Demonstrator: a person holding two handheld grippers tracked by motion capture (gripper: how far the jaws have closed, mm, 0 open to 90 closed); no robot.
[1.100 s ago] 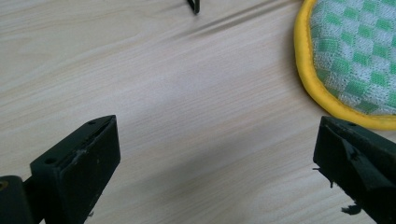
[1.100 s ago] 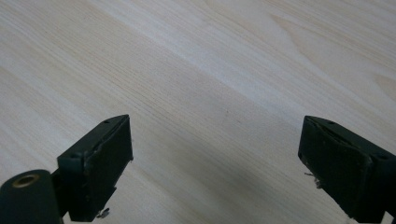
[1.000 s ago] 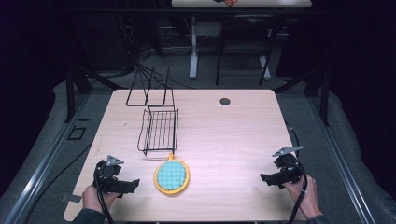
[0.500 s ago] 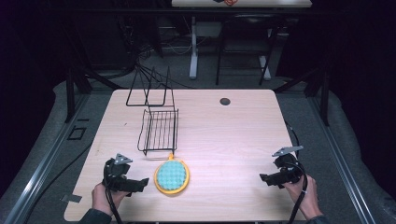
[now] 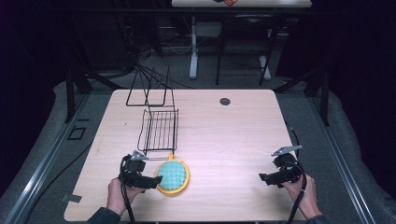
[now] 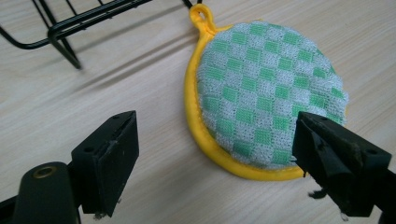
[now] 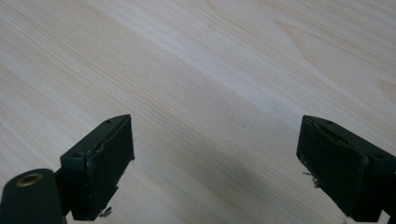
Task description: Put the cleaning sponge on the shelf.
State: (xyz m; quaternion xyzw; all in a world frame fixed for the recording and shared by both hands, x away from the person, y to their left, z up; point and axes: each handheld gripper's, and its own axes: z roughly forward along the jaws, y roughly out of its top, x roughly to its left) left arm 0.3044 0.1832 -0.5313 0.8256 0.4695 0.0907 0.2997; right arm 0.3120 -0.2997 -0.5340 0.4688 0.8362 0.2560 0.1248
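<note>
My left gripper [image 6: 212,154] closes in on a round scrubbing pad [image 6: 266,93].
Its jaws are spread, straddling the pad's yellow edge; my right gripper [image 7: 215,168], likewise spread, hovers above bare tabletop [image 7: 210,70].

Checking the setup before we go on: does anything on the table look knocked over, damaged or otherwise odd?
Nothing stands out. The round scrubber lies flat beside the wire rack, which stands upright. Both grippers, left and right, are open and hold nothing.
</note>
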